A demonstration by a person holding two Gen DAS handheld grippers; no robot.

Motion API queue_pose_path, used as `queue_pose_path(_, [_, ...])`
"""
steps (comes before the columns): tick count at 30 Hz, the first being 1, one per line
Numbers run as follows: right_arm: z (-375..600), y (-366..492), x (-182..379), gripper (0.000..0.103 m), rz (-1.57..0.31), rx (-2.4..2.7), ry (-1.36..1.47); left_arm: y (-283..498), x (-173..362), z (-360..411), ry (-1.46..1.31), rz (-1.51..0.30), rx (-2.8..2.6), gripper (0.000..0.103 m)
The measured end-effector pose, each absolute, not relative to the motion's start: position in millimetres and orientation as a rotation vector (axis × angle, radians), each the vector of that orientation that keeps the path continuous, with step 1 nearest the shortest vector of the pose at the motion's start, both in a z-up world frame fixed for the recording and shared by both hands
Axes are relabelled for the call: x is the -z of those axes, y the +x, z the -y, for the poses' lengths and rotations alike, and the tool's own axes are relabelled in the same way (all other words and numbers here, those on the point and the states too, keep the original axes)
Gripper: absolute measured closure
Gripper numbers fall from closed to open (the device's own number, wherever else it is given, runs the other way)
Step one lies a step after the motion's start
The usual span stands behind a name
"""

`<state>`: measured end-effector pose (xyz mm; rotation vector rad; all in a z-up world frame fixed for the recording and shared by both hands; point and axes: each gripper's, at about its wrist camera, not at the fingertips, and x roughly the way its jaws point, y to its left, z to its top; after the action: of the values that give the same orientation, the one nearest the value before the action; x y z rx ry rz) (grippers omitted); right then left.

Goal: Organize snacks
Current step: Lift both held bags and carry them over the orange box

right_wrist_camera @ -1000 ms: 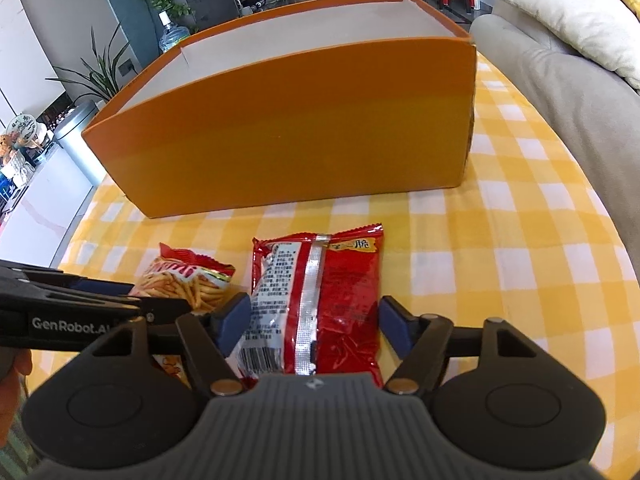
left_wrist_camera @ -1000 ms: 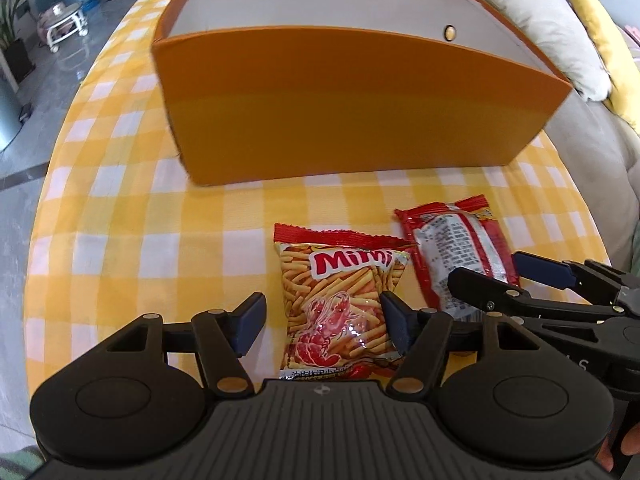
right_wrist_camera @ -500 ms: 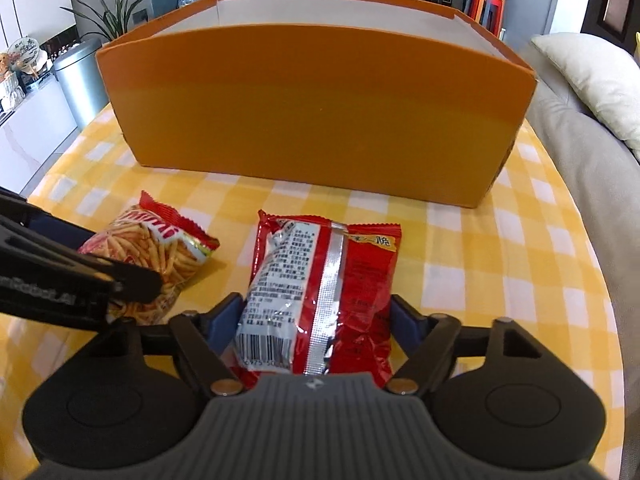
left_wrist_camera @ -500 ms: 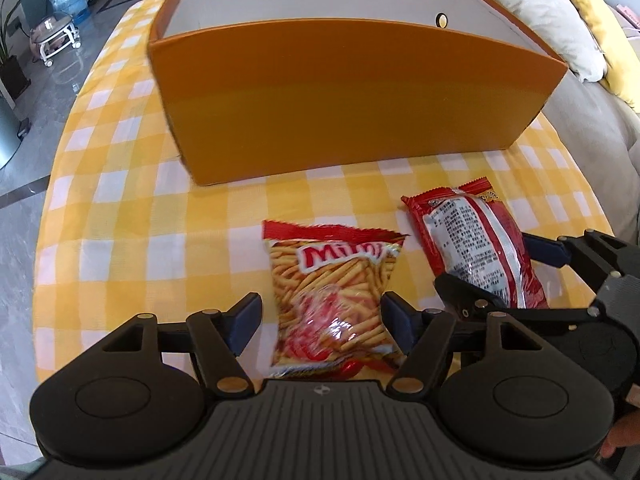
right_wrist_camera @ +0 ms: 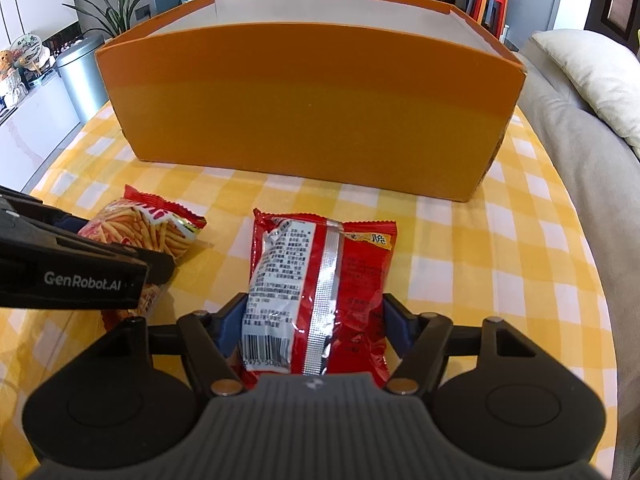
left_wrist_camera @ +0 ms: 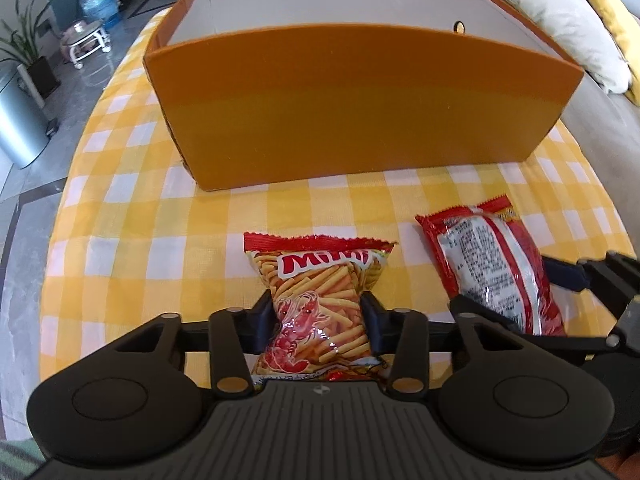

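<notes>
Box (left_wrist_camera: pixel 360 112) interior hidden; left hand-held gripper (left_wrist_camera: pixel 319 316) pinching Mimi bag (left_wrist_camera: pixel 320 304), right hand-held gripper (right_wrist_camera: pixel 314 326) pinching red packet (right_wrist_camera: pixel 320 288).

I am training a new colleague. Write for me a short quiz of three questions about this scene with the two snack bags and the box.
1. True or false: the left gripper is shut on the shrimp-stick snack bag with the red "Mimi" label.
2. Which side of the red foil snack bag in the right gripper faces up? A) the picture front B) the back with barcode and silver seam
3. Fill in: the open orange cardboard box stands on a cloth checked in white and ____.

Key: 1 true; 2 B; 3 yellow.
</notes>
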<state>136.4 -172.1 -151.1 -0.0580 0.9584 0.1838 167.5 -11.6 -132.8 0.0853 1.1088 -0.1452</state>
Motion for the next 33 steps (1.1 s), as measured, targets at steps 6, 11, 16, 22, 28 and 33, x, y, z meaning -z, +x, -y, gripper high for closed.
queue_pose_path(6, [180, 128, 142, 0.037, -0.973, -0.177, -0.029, 158, 119, 11, 0.048, -1.095, 0.135, 0.058])
queue_pose_path(11, [187, 119, 128, 0.037, -0.96, -0.171, -0.022, 146, 100, 12, 0.02, -1.062, 0.148, 0.058])
queue_pose_path(16, [192, 107, 116, 0.036, -0.961, -0.16, -0.012, 137, 79, 15, 0.004, -1.022, 0.166, 0.058])
queue_pose_path(22, [202, 92, 94, 0.036, -0.922, -0.137, 0.012, 132, 54, 14, -0.003, -0.961, 0.17, 0.058])
queue_pose_path(28, [210, 79, 58, 0.036, -0.811, -0.11, 0.011, 133, 21, 12, -0.002, -0.876, 0.18, 0.058])
queue_pose_path(33, [216, 76, 25, 0.036, -0.714, -0.096, -0.003, 143, -3, 16, 0.034, -0.809, 0.194, 0.058])
